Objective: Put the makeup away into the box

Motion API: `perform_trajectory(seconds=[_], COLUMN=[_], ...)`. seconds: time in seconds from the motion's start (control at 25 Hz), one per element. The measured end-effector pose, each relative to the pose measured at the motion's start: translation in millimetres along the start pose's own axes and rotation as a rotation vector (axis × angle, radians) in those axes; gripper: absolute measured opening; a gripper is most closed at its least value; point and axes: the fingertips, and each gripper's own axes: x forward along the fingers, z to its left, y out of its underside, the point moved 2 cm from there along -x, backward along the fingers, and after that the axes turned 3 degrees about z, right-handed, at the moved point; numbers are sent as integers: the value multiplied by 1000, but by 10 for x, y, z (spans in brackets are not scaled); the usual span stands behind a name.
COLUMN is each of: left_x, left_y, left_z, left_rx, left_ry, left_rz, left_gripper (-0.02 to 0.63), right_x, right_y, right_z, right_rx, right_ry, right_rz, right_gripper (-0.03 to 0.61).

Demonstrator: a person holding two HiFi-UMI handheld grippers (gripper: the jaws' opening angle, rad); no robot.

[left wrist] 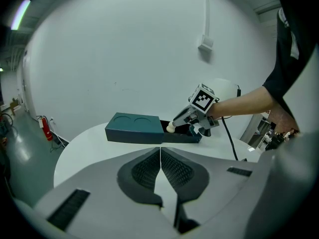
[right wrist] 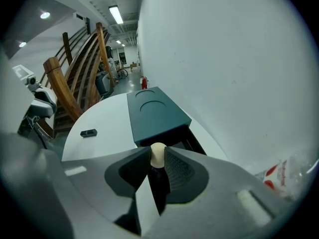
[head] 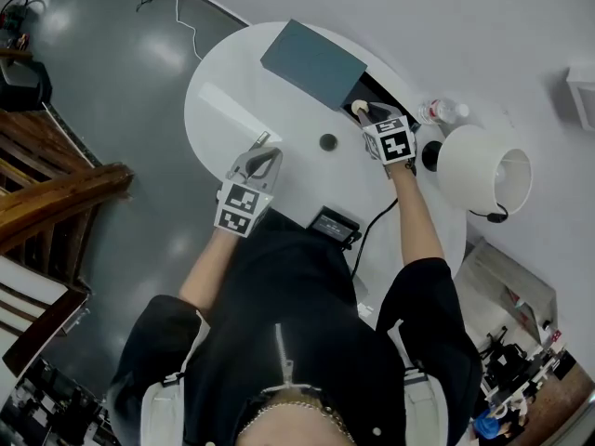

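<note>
The head view looks steeply down from above the person onto the round table (head: 299,161). The left gripper view faces the box (left wrist: 132,128) from across the table; the right gripper view sits close over it. All three share the box.

The left gripper (head: 263,141), left of centre in the head view, points up-frame with its jaws pressed together and nothing between them. The right gripper (head: 363,111), upper right of centre, has its jaws clamped on a cream-tipped makeup piece (right wrist: 157,154). Both bare forearms reach up-frame, the right stretched farther.
</note>
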Motion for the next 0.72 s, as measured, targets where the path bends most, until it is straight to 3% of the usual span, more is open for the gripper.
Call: perform_trajectory(seconds=[0.4,0.72], left_x=[-98,-124], left_y=[102,129], left_z=[131,181], left_rx=[-34,-45], left_ry=[-30,-40], left_rz=[11,13], left_gripper=[14,14], right_x=[423,463], right_y=[3,18], right_z=[-10,-14], right_rx=[5,27], right_ry=[-32,-30], right_rz=[105,98], right_gripper=[86,102])
